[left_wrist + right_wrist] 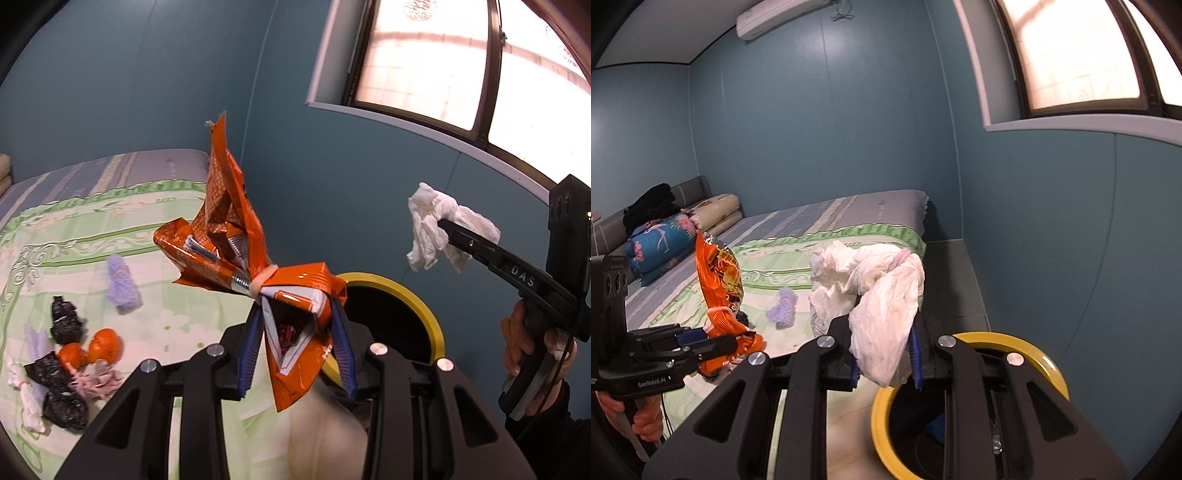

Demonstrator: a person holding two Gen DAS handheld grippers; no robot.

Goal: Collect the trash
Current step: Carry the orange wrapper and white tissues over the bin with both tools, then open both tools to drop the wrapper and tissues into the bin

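A crumpled orange snack wrapper (236,240), cinched at its middle by a pale band, is clamped between the blue-padded fingers of the left gripper (297,354) and juts up above the edge of a bed (177,321). Just to its right, a wad of white tissue (882,295) is pinched tight in the right gripper (884,363), whose fingers are nearly closed on it; from the left wrist camera the same tissue (439,229) hangs in the air from the black tips, with a hand (528,343) gripping the handle below. Both pieces of trash are held up near a black bin with a yellow rim (1045,354), which stands on the floor between the bed and the blue wall; the tissue hangs just beside its left rim in the right wrist view. More litter lies on the green floral bedsheet: a purple knitted scrap (123,284), two orange peels or fruit halves (92,349), black crumpled bags (62,398) and pale paper scraps (26,395), clustered well apart from the bin. Folded quilts (661,247) are stacked at the head of the bed. A window (436,59) glows above the bin.
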